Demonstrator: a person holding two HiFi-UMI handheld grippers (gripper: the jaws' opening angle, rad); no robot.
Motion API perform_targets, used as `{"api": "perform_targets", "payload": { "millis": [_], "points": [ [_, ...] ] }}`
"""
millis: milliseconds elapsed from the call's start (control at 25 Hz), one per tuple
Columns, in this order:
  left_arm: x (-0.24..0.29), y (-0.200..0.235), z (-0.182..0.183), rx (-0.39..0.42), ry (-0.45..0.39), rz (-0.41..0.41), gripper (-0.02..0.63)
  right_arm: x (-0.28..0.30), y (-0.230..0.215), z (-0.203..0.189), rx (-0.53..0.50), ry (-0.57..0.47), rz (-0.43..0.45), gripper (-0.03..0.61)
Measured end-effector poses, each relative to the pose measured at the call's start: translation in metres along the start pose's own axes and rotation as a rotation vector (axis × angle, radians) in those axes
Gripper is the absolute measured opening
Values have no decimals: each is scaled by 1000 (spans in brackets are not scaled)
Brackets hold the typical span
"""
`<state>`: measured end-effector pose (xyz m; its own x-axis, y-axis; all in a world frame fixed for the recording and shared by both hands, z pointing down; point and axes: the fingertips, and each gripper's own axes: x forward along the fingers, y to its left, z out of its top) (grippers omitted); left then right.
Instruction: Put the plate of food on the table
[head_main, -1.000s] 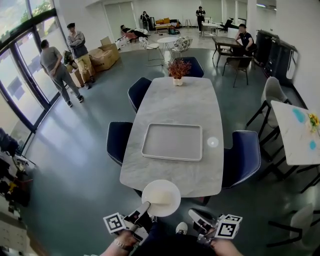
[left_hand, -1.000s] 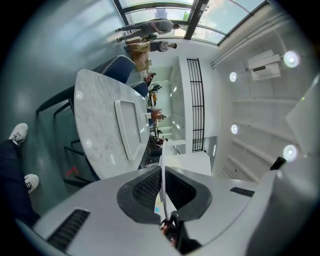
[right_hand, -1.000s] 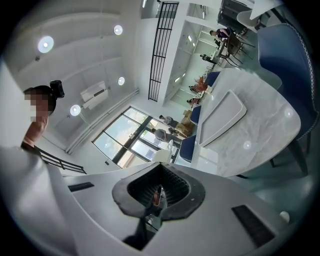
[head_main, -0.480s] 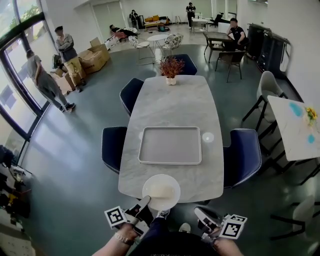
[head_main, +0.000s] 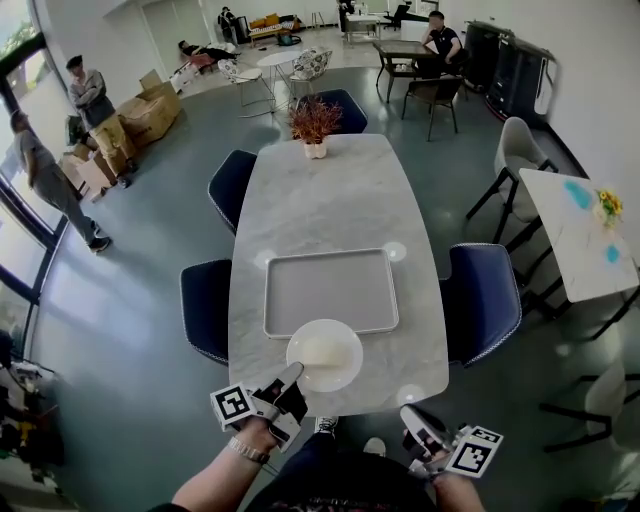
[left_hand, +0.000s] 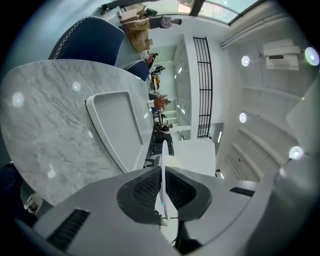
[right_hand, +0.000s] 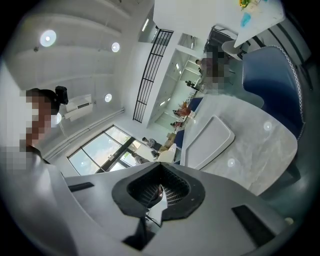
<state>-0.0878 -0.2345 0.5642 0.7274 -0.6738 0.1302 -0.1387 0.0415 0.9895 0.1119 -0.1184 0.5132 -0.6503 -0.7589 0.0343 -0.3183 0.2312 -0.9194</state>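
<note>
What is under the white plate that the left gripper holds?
The plate overlaps the near edge of the grey tray and the marble table. That stretch of rim is covered; whether the plate touches it cannot be told.

Bright, even indoor light; strong fisheye warping at edges.

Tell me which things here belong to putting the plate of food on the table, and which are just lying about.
In the job:
- plate of food, gripped at its rim by the left gripper
- marble table

Just lying about:
- grey tray
- potted plant
- blue chairs
- side table with flowers
</note>
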Motion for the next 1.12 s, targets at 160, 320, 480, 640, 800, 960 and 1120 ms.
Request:
{"api": "perform_targets", "payload": {
  "millis": [160, 320, 480, 640, 800, 960, 1120],
  "points": [
    [26, 19, 27, 2, -2, 27, 20, -1, -6, 11, -4, -55, -43, 12],
    [52, 47, 57, -32, -22, 84, 20, 0, -11, 16, -2, -107, -93, 12],
    [79, 73, 83, -49, -25, 147, 20, 1, -16, 22, -18, -154, -145, 12],
    [105, 97, 106, -51, -29, 202, 20, -3, -20, 26, -22, -202, -200, 12],
    [131, 118, 120, -72, -24, 244, 20, -5, -23, 26, -5, -244, -241, 12],
    [148, 137, 129, -76, -11, 300, 20, -8, -25, 26, 2, -286, -275, 12],
    [159, 145, 137, -80, -5, 319, 20, -9, -26, 24, 4, -315, -309, 12]
  ]
}}
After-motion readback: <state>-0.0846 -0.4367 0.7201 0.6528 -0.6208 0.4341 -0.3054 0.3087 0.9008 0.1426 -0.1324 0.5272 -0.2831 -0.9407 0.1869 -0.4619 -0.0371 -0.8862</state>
